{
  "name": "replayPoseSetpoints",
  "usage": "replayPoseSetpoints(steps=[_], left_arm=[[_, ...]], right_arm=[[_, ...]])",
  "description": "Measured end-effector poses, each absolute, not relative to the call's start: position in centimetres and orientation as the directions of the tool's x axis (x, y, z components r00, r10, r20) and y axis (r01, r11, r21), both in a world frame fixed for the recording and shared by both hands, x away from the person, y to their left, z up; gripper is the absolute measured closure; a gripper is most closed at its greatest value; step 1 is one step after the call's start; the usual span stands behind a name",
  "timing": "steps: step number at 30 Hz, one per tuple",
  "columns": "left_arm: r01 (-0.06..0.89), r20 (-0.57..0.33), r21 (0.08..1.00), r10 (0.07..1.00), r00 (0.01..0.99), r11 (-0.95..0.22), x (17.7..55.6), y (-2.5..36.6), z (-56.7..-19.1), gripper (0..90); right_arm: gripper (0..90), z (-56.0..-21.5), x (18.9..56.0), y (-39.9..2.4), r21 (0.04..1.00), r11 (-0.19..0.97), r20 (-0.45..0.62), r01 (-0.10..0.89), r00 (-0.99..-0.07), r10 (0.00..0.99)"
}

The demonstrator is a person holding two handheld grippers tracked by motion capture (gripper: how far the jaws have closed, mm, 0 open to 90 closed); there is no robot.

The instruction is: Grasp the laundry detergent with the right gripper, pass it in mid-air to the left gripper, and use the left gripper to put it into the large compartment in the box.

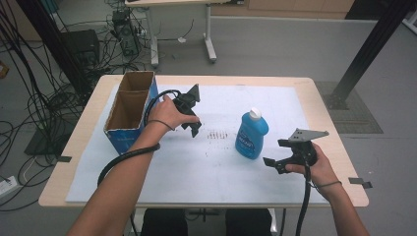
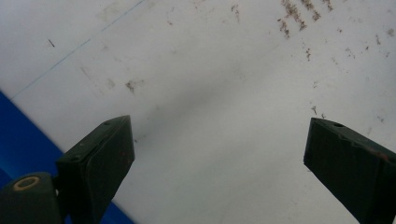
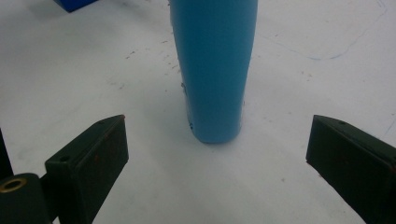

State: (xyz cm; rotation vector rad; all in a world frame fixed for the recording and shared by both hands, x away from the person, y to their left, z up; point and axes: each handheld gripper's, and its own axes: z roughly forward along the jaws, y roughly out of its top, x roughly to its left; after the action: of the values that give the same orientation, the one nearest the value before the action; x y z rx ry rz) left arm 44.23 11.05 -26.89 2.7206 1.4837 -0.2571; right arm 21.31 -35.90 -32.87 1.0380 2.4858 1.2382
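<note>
On the light wooden table (image 1: 324,105), a white matte sheet (image 1: 275,105) is laid over most of the top; faint brown scuff marks (image 1: 216,134) are noted near its middle. At the left, an open-topped rectangular cardboard box with blue printed sides (image 1: 129,112) is stood, its plain brown inside apparently empty. Right of centre, a glossy blue plastic bottle with a white cap (image 1: 251,133) is placed upright on the sheet, well apart from the box; its body is flattened, smooth and tapered toward a rounded base.

The left gripper (image 1: 193,120) is held just beside the box, above bare sheet, its jaws spread wide with nothing between them. The right gripper (image 1: 275,164) is held near the bottle, on the person's side of it, jaws likewise released; in the right gripper view the bottle (image 3: 215,70) is centred ahead of the gap, not yet touched.

Step in hand is judged to be the approach to the bottle. The next move calls for a forward advance until the body is straddled, then a firm closure, since the slick curved plastic may slip.
</note>
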Motion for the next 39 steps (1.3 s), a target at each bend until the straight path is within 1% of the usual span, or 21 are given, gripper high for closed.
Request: replayPoseSetpoints(steps=[39], left_arm=[[0.838, -0.159, -0.046, 0.832, 0.531, -0.544, 44.33, 11.05, -26.95, 9.3]], right_arm=[[4.9, -33.20, 21.61, -35.66, 0.760, 0.403, 0.153, 0.510, -0.743, 0.652]])
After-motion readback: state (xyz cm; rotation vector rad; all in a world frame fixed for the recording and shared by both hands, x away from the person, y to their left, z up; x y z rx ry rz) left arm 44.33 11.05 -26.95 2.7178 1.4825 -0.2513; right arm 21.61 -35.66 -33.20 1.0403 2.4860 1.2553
